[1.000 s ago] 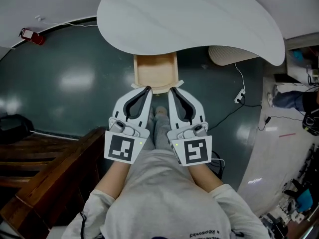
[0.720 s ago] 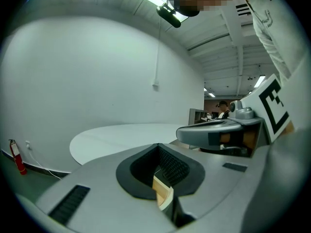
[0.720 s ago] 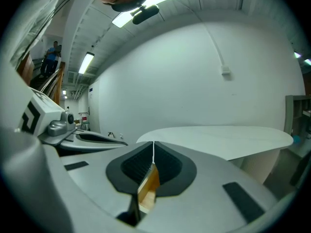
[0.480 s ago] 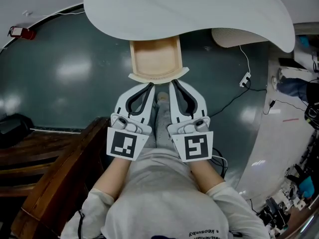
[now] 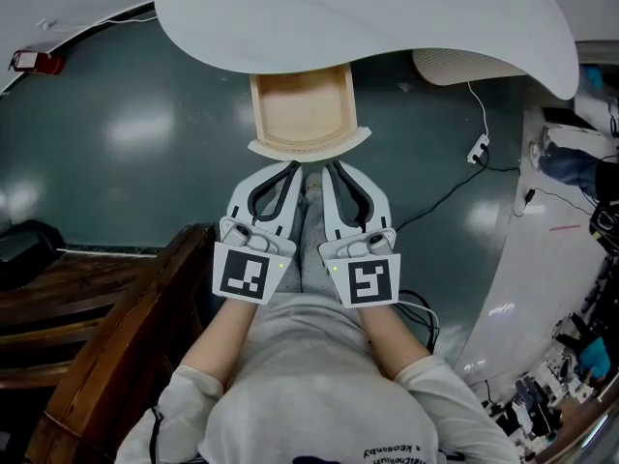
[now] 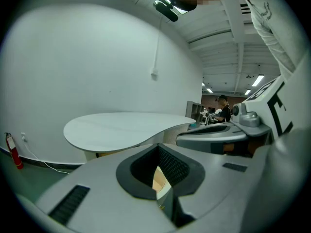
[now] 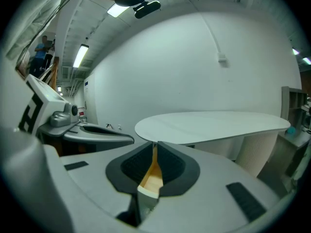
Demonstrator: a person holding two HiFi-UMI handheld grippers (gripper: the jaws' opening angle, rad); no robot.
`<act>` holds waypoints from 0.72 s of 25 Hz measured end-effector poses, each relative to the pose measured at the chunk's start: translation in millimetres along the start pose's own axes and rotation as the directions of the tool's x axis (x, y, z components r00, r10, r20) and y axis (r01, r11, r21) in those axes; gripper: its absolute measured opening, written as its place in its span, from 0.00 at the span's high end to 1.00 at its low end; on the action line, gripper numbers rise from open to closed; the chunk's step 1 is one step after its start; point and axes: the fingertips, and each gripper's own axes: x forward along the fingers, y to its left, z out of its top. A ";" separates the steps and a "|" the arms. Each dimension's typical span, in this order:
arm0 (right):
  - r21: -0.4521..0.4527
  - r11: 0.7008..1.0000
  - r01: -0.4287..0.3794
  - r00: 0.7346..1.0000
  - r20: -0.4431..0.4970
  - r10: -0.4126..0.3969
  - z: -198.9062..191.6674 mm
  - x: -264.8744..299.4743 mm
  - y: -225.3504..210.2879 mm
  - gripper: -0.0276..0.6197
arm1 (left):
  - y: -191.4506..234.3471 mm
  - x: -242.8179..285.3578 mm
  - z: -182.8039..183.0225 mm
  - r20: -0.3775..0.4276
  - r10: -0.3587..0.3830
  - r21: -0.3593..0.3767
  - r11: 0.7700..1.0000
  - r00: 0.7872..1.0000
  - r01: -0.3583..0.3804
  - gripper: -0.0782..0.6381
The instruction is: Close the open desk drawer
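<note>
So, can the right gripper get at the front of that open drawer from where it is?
Probably yes: the right gripper, jaws shut, sits close beside the drawer front, with nothing showing between them.

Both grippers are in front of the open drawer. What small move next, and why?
Probably ease the left hand-held gripper and right hand-held gripper forward against the drawer front: both are shut, side by side near it, and the drawer stands out from under the desk.

Pale matt wood drawer (image 5: pixel 302 114), glossy floor (image 5: pixel 116 143)
</note>
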 end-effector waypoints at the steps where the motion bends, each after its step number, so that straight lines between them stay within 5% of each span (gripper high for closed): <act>1: -0.006 1.000 0.003 1.000 -0.012 -0.003 -6.2 0.4 0.0 0.93 | 0.9 0.6 -3.5 -0.007 -0.001 0.001 1.000 1.000 0.001 0.88; 18: -0.069 0.998 0.001 0.969 -0.245 -0.018 -120.7 12.5 2.6 0.84 | 4.3 8.6 -54.2 -0.104 -0.028 0.027 0.999 0.994 0.031 0.88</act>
